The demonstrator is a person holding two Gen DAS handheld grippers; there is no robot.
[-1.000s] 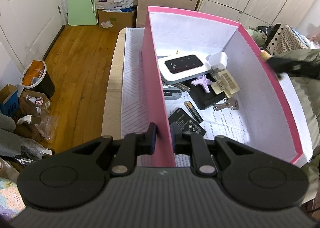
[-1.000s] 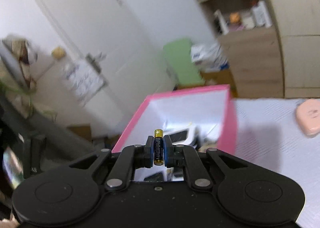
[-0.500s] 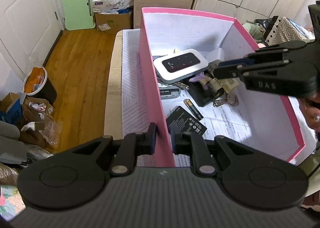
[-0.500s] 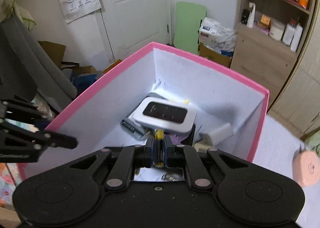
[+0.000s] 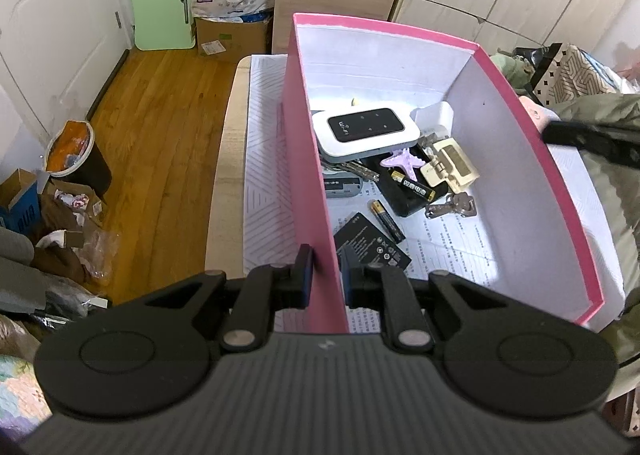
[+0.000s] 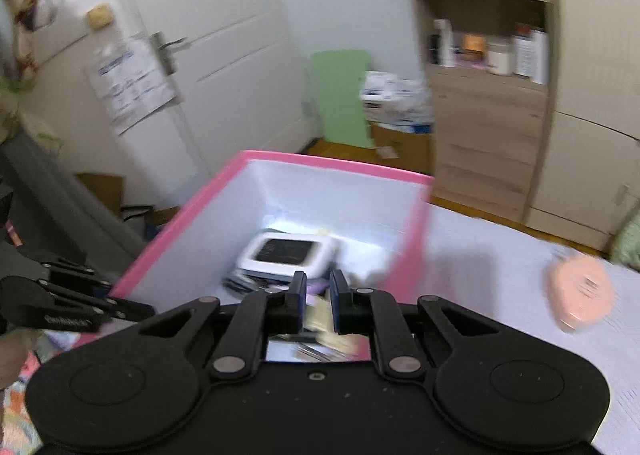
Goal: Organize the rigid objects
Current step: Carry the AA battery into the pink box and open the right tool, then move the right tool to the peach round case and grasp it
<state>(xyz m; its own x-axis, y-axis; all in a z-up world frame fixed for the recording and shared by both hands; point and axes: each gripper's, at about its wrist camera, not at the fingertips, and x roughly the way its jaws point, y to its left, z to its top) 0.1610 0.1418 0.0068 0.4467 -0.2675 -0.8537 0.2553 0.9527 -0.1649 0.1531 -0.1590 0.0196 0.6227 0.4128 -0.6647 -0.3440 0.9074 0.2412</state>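
Your left wrist camera looks steeply down along the pink box's (image 5: 316, 191) near wall, close above its contents. Your right wrist camera, blurred, sits just outside the box's opposite side, facing across it toward the white door (image 6: 208, 39). Both views share the box interior and the white Wi-Fi router (image 5: 364, 131).

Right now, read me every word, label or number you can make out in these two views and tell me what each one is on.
"Wi-Fi": on the black face of the white pocket router in the pink box.
Chinese characters on the battery atop the black block: too small to read.
Print on the flat black battery pack: too small.
Printed paper lining the box floor: too small.
White lettering on the left gripper, seen in the right wrist view: blurred.
Door notice: blurred.
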